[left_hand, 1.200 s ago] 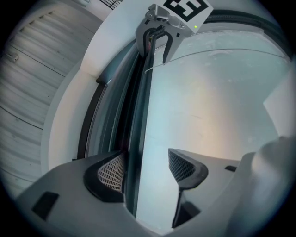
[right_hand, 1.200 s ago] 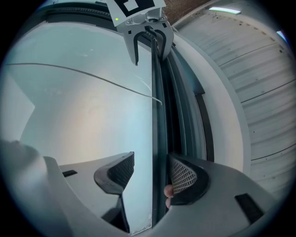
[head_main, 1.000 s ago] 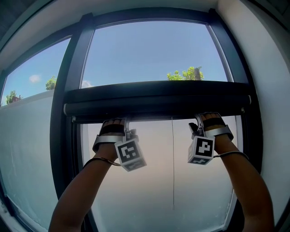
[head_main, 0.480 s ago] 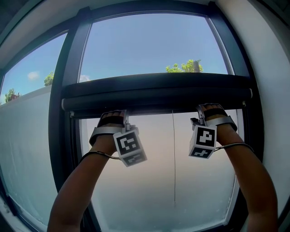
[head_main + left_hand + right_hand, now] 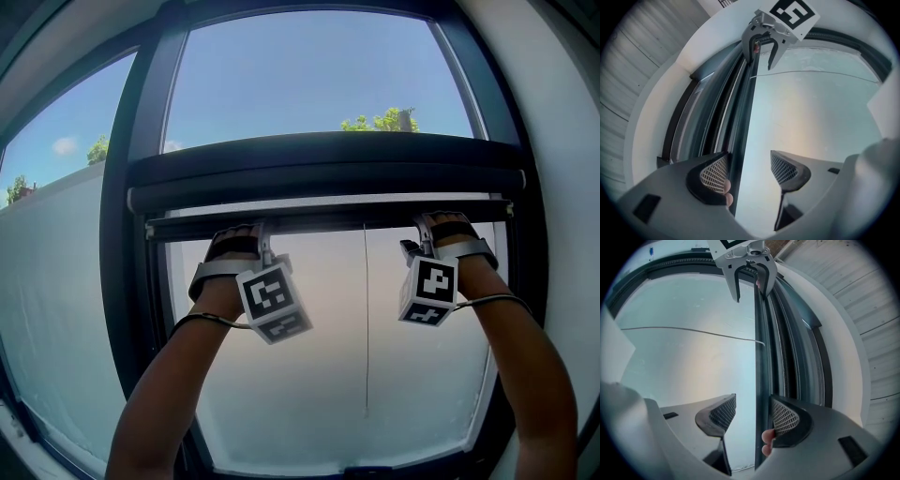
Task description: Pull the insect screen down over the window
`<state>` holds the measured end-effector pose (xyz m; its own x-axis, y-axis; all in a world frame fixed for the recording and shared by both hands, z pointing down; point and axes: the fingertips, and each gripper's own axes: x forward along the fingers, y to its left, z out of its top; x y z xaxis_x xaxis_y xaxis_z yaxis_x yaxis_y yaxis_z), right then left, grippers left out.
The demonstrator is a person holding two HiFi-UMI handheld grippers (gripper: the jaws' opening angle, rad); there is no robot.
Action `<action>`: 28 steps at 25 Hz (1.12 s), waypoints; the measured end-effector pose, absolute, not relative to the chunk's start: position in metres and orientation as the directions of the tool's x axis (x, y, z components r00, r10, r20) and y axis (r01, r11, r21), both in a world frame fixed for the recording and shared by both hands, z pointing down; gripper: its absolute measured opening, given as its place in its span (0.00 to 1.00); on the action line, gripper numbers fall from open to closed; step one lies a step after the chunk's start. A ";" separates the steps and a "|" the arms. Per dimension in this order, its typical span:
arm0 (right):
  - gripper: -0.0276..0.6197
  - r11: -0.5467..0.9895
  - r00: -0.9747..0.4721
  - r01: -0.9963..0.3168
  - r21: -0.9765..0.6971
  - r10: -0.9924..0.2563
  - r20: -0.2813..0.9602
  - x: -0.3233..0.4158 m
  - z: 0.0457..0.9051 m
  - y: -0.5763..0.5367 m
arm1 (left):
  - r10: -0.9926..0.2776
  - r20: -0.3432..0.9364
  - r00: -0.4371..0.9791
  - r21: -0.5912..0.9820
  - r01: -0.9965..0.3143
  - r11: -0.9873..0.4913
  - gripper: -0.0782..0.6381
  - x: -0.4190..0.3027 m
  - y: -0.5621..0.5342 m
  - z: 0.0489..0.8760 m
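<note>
Straddling the pull rail: two hand-held grippers, jaws spread, raised to the screen's lower edge.

Left gripper (image 5: 749, 172), grey plastic with mesh-textured pads: jaws stood apart, the slim dark pull rail of the insect screen (image 5: 328, 217) passing between them, close against one jaw, not pinched. Right gripper (image 5: 753, 417): likewise spread, mirrored, with the rail beside one pad. The rail's long axis ran level across the window from one gripper to the other, and each hand looked about equally near its own end. The rail sat high, just under the black roller housing (image 5: 328, 167), with the pale lower pane (image 5: 281, 394) below uncovered. Judged: the screen was barely drawn, so the coming move called for an even, straight downward pull to keep the rail level.
</note>
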<state>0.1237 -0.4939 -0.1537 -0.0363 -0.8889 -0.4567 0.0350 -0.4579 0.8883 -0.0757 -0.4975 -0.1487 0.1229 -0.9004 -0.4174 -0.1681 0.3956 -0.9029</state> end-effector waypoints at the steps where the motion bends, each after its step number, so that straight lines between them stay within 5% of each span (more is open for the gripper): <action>1: 0.36 -0.449 -0.025 0.046 0.892 -0.893 -0.449 0.126 -0.151 -0.495 | -0.903 -0.412 0.120 -0.906 -0.157 0.393 0.48 -0.076 -0.498 -0.147; 6: 0.36 -0.423 0.002 0.049 0.905 -0.906 -0.424 0.130 -0.139 -0.495 | -0.906 -0.417 0.074 -0.909 -0.047 0.414 0.48 -0.078 -0.501 -0.132; 28: 0.36 -0.273 0.009 0.057 0.960 -0.962 -0.274 0.129 -0.038 -0.493 | -0.955 -0.277 0.102 -0.959 -0.089 0.269 0.48 -0.074 -0.495 -0.035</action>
<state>0.1290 -0.4930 -0.0385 0.0094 -0.9618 -0.2736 0.0565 -0.2726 0.9605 -0.0742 -0.4953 -0.0346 0.1017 -0.9555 -0.2771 -0.0894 0.2686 -0.9591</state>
